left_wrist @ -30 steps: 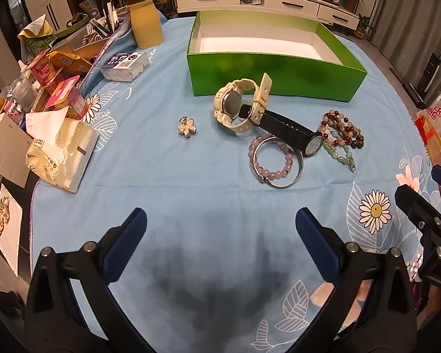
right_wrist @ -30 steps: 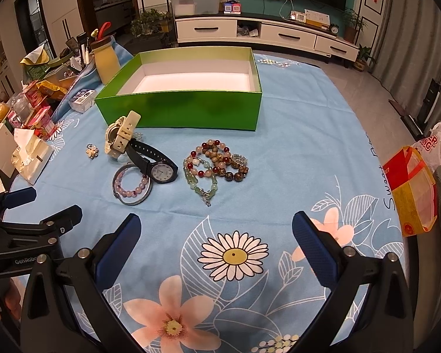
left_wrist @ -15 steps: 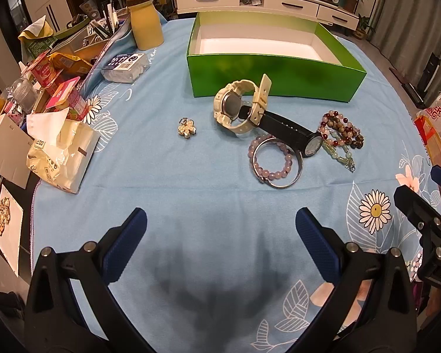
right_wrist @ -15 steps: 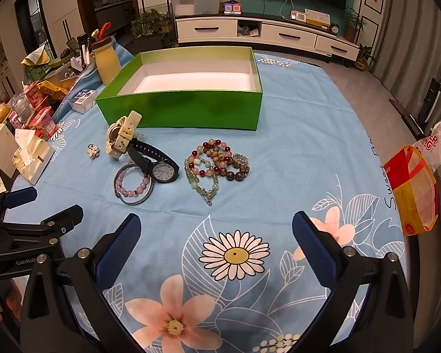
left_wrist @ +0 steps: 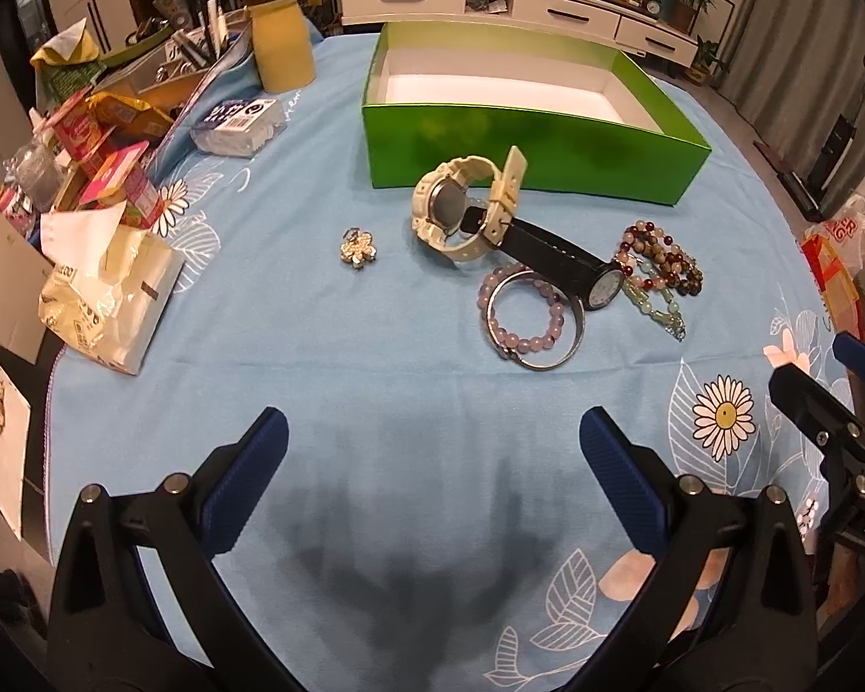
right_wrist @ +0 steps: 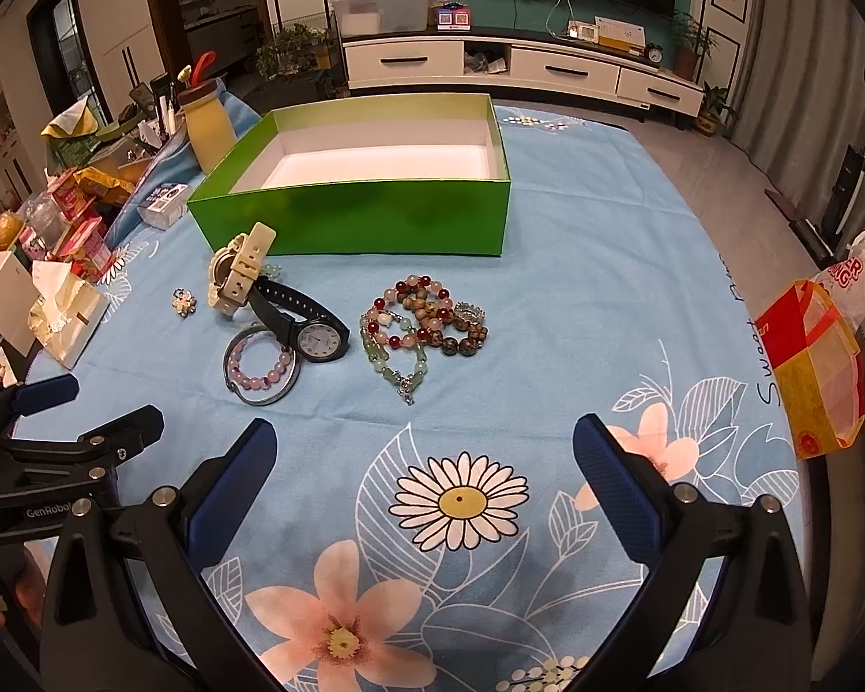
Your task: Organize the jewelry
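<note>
An open green box (left_wrist: 536, 144) (right_wrist: 352, 219) with a white inside stands at the back of the blue tablecloth. In front of it lie a cream watch (left_wrist: 461, 207) (right_wrist: 236, 271), a black watch (left_wrist: 571, 268) (right_wrist: 305, 323), a purple bead bracelet inside a metal bangle (left_wrist: 527, 317) (right_wrist: 262, 366), a heap of bead bracelets (left_wrist: 660, 268) (right_wrist: 424, 326) and a small flower brooch (left_wrist: 357, 248) (right_wrist: 183, 303). My left gripper (left_wrist: 432, 455) is open and empty, short of the jewelry. My right gripper (right_wrist: 424, 455) is open and empty over the flower print.
Snack packets, a tissue pack (left_wrist: 106, 300) and a yellow bottle (left_wrist: 279, 40) crowd the table's left side. A red-and-yellow bag (right_wrist: 813, 363) sits off the right edge. The left gripper shows in the right wrist view (right_wrist: 57, 438).
Both grippers have barely moved; the view has crept slightly toward the jewelry. Nothing was taken or let go.
</note>
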The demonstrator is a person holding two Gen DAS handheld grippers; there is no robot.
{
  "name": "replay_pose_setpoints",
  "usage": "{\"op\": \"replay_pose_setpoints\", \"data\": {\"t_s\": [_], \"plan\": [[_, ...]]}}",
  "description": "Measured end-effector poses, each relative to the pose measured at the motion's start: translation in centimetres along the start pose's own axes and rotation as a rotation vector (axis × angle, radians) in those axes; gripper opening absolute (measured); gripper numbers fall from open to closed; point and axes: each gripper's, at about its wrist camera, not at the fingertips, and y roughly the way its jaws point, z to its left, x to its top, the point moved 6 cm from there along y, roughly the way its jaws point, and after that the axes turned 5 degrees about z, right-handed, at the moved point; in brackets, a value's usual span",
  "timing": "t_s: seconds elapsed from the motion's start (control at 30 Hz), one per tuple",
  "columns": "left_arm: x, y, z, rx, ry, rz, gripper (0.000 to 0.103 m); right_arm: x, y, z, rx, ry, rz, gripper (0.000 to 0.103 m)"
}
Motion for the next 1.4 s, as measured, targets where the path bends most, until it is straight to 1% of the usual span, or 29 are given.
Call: {"op": "replay_pose_setpoints", "data": {"t_s": [0.2,0.37,0.6,0.63,0.73,0.8,0.83,0.87,1.0,1.1,1.17,1.23,1.3,1.37,1.4], "plan": [[0.0,0.4,0.7,-0.060,-0.025,-0.007,0.101,-0.3,0.1,-1.1,0.032,0.006,-0.010,0.102],[0.0,0.2,1.5,-0.079,-0.031,-0.049,0.101,-0.4,-0.5,-1.4,0.067,-0.017,-0.058,0.102],[0.1,1.0,2.3,-0.167,-0.063,-0.065,0.101,-0.8,0.5,-1.8,0.131,-0.010,-0.076,0.102],[0.2,1.1,2.0,-0.181,-0.056,-0.073,0.101,-0.8,0.7,-1.8,0.140,-0.010,-0.080,0.098],[0.2,1.6,1.2,-0.199,-0.032,-0.075,0.093,-1.0,1.1,-1.3,0.173,-0.018,-0.087,0.091],[0.3,2.1,0.7,-0.223,-0.024,-0.058,0.079,-1.1,1.4,-1.0,0.206,-0.022,-0.088,0.087],[0.3,2.4,0.5,-0.240,-0.023,-0.050,0.076,-1.1,1.4,-0.8,0.218,-0.024,-0.090,0.084],[0.4,2.6,0.4,-0.251,-0.025,-0.046,0.070,-1.1,1.5,-0.6,0.232,-0.029,-0.094,0.082],[0.7,3.1,1.2,-0.265,-0.046,-0.050,0.050,-1.1,2.0,0.2,0.279,-0.035,-0.088,0.070],[1.1,3.4,2.6,-0.259,-0.083,-0.067,0.048,-1.1,2.7,1.1,0.303,-0.052,-0.070,0.062],[1.4,3.6,3.4,-0.237,-0.095,-0.079,0.045,-1.1,3.5,2.0,0.319,-0.066,-0.051,0.059],[1.7,3.8,4.0,-0.216,-0.099,-0.089,0.043,-1.0,3.9,2.7,0.339,-0.073,-0.039,0.052],[2.2,4.2,4.4,-0.205,-0.101,-0.091,0.038,-1.0,4.4,3.5,0.358,-0.080,-0.024,0.049],[2.6,4.6,4.8,-0.199,-0.104,-0.095,0.038,-0.8,4.8,4.2,0.361,-0.092,-0.018,0.047],[2.8,4.8,5.0,-0.192,-0.104,-0.098,0.038,-0.8,5.0,4.5,0.365,-0.095,-0.013,0.044]]}}
